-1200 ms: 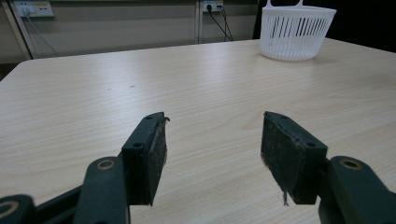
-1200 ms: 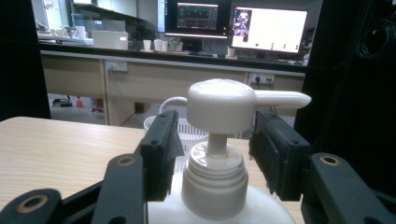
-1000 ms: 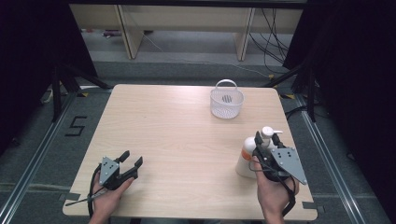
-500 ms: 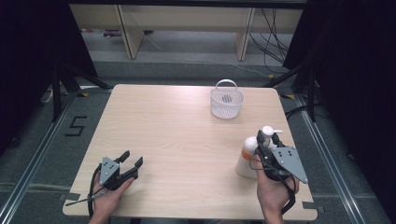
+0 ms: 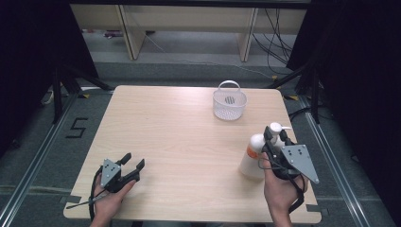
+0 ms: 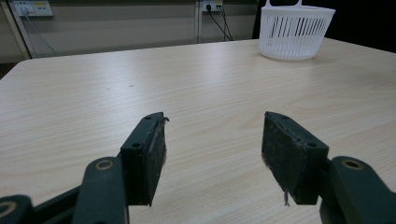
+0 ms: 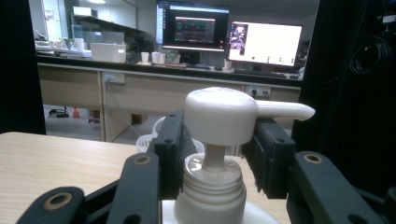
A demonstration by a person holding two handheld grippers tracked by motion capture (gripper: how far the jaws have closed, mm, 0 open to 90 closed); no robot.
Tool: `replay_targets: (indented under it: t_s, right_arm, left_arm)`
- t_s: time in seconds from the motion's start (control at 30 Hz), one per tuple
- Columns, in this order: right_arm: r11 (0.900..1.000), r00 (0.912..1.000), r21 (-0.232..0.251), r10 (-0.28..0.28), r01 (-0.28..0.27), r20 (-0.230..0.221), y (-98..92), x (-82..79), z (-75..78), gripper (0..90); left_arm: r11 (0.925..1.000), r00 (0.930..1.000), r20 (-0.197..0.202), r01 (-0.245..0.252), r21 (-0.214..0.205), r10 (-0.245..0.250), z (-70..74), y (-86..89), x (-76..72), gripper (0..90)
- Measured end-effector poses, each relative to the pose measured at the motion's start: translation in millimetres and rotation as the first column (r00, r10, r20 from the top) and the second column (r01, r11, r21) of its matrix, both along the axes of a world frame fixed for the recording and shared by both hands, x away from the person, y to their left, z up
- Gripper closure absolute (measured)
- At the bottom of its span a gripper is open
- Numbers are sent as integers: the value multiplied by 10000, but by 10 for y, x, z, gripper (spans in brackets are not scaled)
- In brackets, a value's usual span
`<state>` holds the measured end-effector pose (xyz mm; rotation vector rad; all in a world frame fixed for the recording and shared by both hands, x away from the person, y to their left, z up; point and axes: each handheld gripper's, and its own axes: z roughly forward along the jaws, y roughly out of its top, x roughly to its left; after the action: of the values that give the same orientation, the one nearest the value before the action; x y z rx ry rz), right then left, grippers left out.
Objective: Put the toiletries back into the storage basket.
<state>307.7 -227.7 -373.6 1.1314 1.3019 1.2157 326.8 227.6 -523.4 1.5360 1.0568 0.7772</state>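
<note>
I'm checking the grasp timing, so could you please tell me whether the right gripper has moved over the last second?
No. In the high view the right gripper sits by the pump bottle, equally far from the white basket as before.

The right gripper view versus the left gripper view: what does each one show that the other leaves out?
The right gripper view alone has the pump bottle, its neck between that tool's black jaws, and lit monitors on a desk behind. The left gripper view alone has the left tool open over bare wood, and wall sockets. Both show the table and the white basket.
</note>
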Motion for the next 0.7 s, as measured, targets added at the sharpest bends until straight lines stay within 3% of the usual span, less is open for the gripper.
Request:
replay_targets:
  t_s: [0.17,0.33,0.4,0.63,0.7]
  right_arm:
    - [10000,9995,-52,75,-74,318,-1,26,51,601]
    - [9999,9993,-67,97,-94,369,3,49,80,601]
    - [9998,9997,142,99,-103,243,25,54,88,601]
    - [9996,9988,-55,266,-264,414,20,118,136,601]
    - [9995,9986,162,253,-261,462,37,138,159,601]
  left_arm:
    - [10000,10000,-2,-9,-3,9,0,-1,0,393]
    - [10000,10000,1,-28,-13,28,-1,-3,1,394]
    - [10000,10000,5,-36,-9,36,-1,-3,1,394]
    - [10000,10000,-22,-45,-44,45,1,3,-1,394]
    - [10000,10000,-22,-44,-42,44,1,3,-1,394]
